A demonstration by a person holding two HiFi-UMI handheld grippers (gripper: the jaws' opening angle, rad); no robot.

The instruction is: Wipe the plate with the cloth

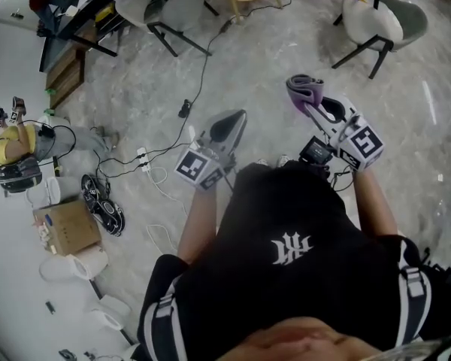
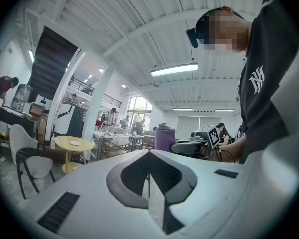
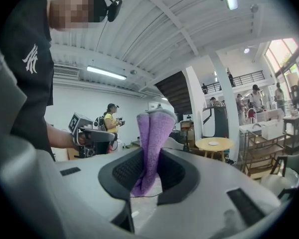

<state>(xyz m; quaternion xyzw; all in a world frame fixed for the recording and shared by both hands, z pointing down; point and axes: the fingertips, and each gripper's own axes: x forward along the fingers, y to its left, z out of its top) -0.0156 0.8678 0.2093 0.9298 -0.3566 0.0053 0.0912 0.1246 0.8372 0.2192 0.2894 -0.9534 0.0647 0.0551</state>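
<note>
right gripper view: cloth [image 3: 152, 148] pinched btwn right tongs [image 3: 148, 176].

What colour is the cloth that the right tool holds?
Purple. The cloth shows best in the right gripper view, folded between the jaws.

The cloth [image 3: 152, 133] is purple and fuzzy, folded double, so its far end shows two rounded lobes with a paler, greyish rim. It stands on edge between the jaws of the right claw [image 3: 148, 169], which pinch its near part, and the rest sticks out past the tips. In the head view the cloth [image 1: 304, 90] sits at that claw's far end, on the right of the scene, held in the air above the floor.
</note>
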